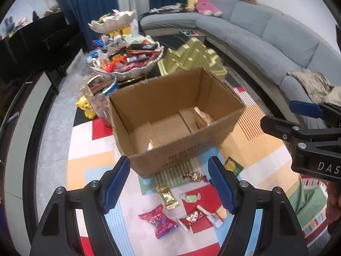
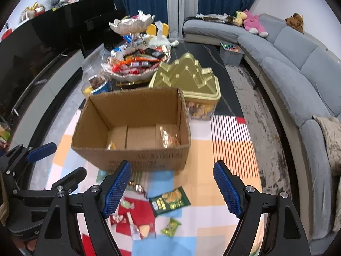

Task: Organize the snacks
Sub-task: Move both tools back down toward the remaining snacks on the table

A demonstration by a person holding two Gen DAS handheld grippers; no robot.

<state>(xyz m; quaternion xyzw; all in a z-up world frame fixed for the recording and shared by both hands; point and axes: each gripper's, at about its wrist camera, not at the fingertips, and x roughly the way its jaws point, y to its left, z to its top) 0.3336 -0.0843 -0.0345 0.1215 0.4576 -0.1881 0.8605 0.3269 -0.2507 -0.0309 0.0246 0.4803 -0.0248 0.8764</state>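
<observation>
Both claws are spread wide with nothing in them: left gripper and right gripper, blue ribbed pads pointing down at the colourful patchwork mat.

Nearest stuff sits on the mat's near edge: a red-pink crinkly snack packet, a shiny gold wrapped bar and a pale green twist-wrapped candy, all loose between the left claw's pads. Over on the right wrist view there's a dark green chip bag and a small lime-green packet, near each other but not touching.

Just past them is the open brown cardboard box, with a couple of shiny packets on its bottom. Behind it, a gold mountain-shaped tin and a silvery scalloped bowl piled with snacks, towards the far end.
</observation>
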